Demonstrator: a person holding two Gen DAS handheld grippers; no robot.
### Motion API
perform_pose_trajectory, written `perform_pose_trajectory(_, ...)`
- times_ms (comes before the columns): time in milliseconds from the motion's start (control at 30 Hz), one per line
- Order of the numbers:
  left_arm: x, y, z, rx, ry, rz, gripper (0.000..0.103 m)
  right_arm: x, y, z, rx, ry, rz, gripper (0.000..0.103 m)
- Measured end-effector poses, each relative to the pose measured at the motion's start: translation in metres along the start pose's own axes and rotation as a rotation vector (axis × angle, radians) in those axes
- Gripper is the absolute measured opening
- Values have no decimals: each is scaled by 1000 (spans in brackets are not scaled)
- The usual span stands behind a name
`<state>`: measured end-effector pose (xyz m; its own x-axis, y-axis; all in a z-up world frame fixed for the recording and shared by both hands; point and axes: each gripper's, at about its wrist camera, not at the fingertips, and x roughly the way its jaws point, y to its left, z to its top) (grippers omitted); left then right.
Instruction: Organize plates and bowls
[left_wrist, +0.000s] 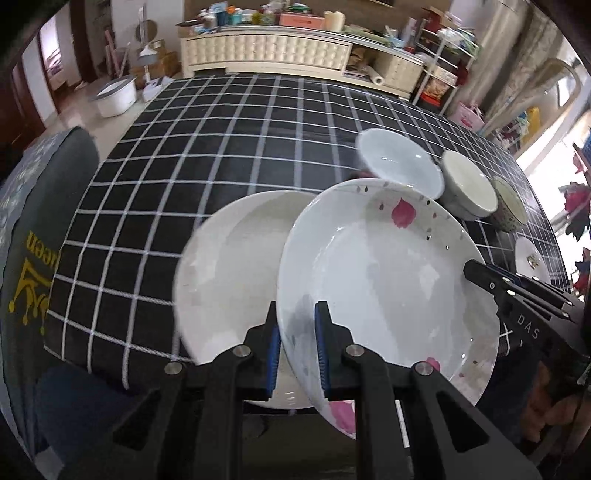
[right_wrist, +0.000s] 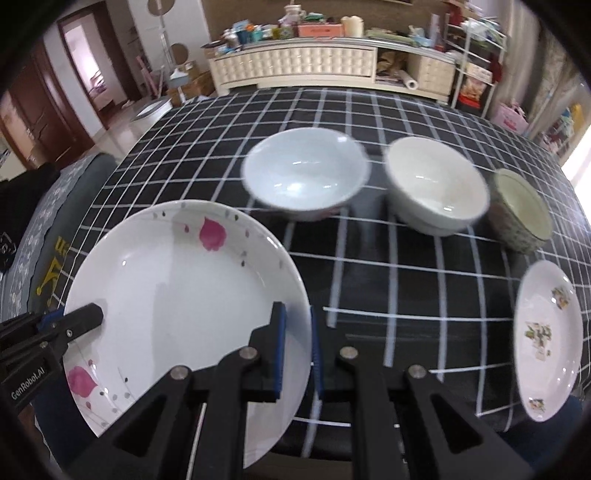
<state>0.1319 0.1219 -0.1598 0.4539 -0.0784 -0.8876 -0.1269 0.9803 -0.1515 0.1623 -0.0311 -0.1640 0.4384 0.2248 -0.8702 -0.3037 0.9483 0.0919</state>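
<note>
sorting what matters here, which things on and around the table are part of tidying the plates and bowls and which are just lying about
Part of the job:
pink-petal plate, held by the left gripper and the right gripper
plain white plate
small flowered plate
pale blue bowl
white bowl
patterned bowl

Just lying about:
sideboard clutter
white tub
chair cover

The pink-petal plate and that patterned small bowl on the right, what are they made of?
Pink-petal plate: probably glazed ceramic or porcelain; smooth white surface with glossy highlights and printed petals, though melamine can't be ruled out. Patterned small bowl: likely ceramic too, with a speckled printed outside and a duller, cream inside.
</note>
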Motion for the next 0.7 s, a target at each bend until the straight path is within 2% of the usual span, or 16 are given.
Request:
perform_pose_trajectory(300, -1, 52, -7, -80, -1, 34, 14, 22, 33, 11, -56, 25, -12, 17)
perform_pose_trajectory(700, 18, 68, -7, -107, 28, 28, 14, 35, 43, 13, -82, 53, -44, 17)
